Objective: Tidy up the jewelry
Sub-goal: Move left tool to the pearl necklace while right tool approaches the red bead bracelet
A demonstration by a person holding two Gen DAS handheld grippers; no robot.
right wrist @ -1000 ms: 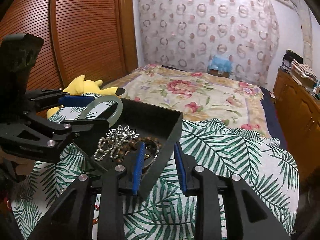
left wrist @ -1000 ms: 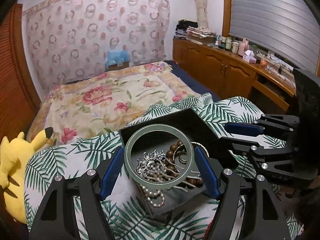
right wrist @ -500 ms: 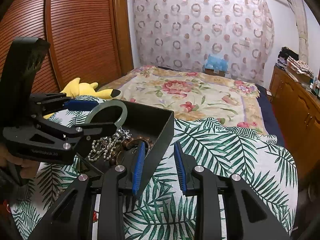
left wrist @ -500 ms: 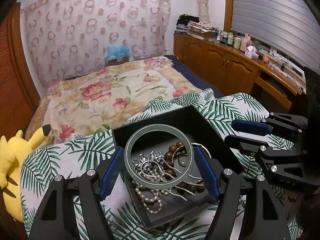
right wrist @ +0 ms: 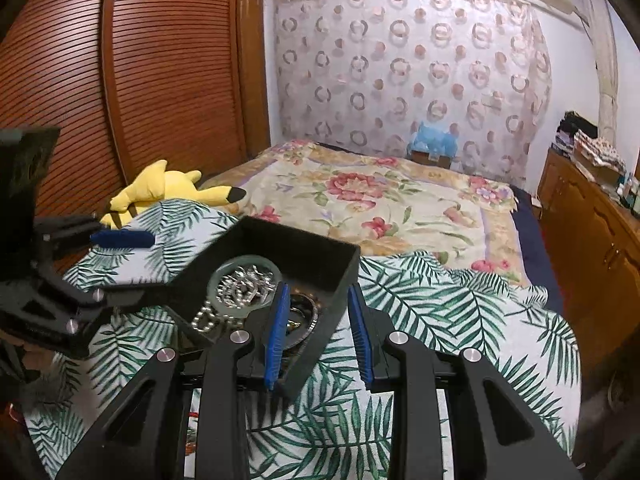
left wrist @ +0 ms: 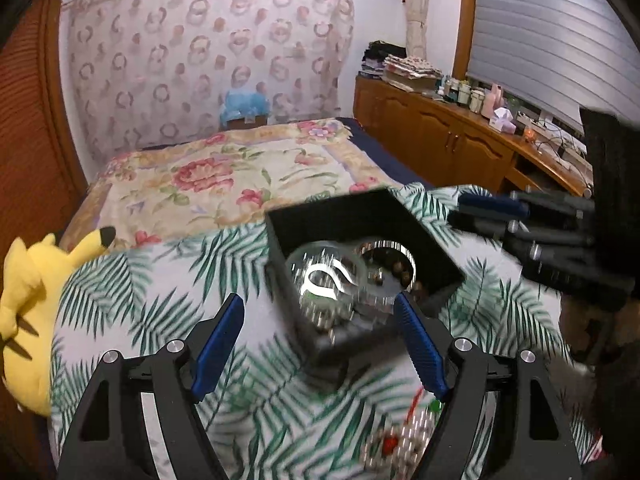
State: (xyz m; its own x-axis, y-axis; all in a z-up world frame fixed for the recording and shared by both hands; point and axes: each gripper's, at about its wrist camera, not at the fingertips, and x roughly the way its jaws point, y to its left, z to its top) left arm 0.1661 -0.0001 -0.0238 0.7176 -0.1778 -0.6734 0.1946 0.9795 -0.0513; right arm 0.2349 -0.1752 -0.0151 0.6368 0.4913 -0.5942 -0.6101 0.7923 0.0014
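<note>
A black jewelry tray [left wrist: 436, 248] [right wrist: 320, 256] sits on the palm-leaf cloth. A pale green bangle [right wrist: 244, 284] [left wrist: 326, 276] lies in it on top of silver chains, pearls and brown beads. My left gripper [left wrist: 320, 344] is open and empty, drawn back in front of the tray; it shows at the left of the right wrist view [right wrist: 120, 264]. My right gripper [right wrist: 316, 332] straddles the tray's near right wall, one finger inside and one outside, jaws narrowly apart. The left wrist view is blurred by motion.
A yellow plush toy [left wrist: 28, 296] [right wrist: 160, 192] lies at the cloth's left edge. Loose beaded jewelry [left wrist: 400, 440] lies on the cloth near my left gripper. A floral bed [right wrist: 380, 208] lies beyond. Wooden cabinets [left wrist: 440, 148] line the right wall, a slatted wardrobe [right wrist: 120, 80] the left.
My left gripper let go of the green bangle, which now lies in the tray, and pulled back and opened wider. The right gripper stays at the tray wall.
</note>
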